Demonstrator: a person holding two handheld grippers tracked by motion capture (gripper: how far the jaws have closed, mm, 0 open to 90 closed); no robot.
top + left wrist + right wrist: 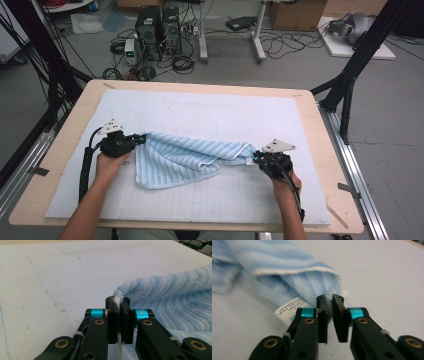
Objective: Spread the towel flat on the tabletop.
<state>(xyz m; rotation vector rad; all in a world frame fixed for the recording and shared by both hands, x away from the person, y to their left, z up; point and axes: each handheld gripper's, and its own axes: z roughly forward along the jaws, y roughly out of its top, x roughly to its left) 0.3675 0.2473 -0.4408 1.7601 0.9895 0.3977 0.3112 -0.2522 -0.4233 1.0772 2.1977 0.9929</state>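
Light blue striped terry towel (186, 157) lies mid-worktop on the white gridded mat (210, 112), bunched and half folded, not flat. Left tool (134, 140) is clenched on the towel's left corner. Right tool (256, 159) sits at the right corner by the label, jaws slightly parted with cloth between them; grip looks loose. Judgement: fold is partway; spreading or squaring and the final fold remain.
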